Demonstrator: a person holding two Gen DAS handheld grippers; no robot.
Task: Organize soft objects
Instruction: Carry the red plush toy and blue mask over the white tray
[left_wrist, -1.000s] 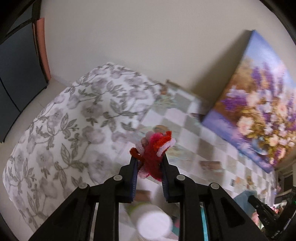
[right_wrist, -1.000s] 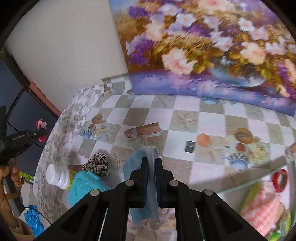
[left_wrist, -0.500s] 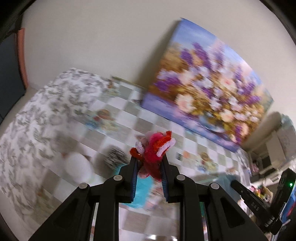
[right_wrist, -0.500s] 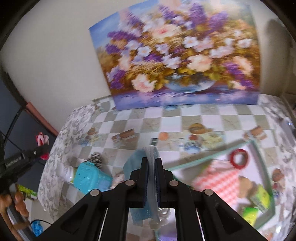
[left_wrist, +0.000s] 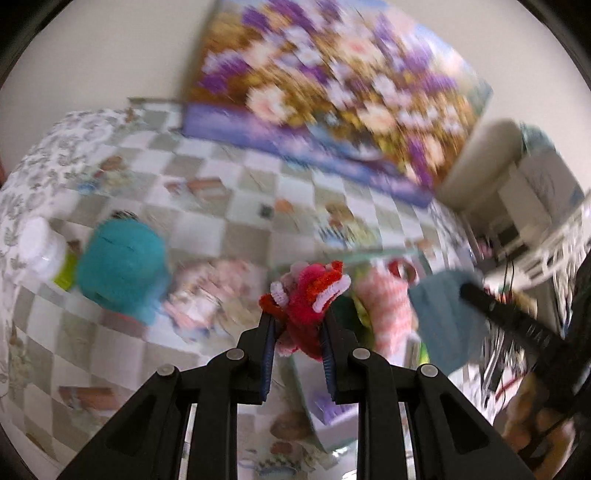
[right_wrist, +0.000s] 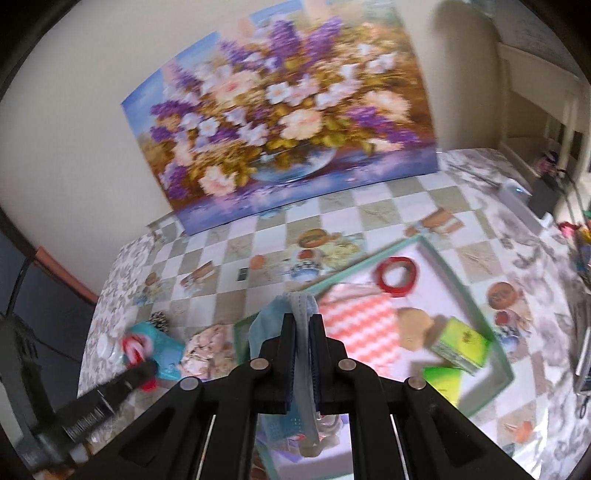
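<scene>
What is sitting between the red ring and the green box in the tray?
A tan, roundish soft thing lies between the red ring and the green box, seen from the right wrist; it's too blurry to name.

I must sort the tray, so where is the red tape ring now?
In the right wrist view, the red tape ring lies inside the green tray, at its far end, beside the pink chevron cloth.

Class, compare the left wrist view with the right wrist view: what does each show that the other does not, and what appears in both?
Only the left wrist view shows the white-capped bottle clearly.

Only the right wrist view shows the yellow-green box and tan round piece in the teal-rimmed tray.

Both show the fuzzy red pipe-cleaner toy, blue face mask, teal basket, red ring and flower painting.
</scene>
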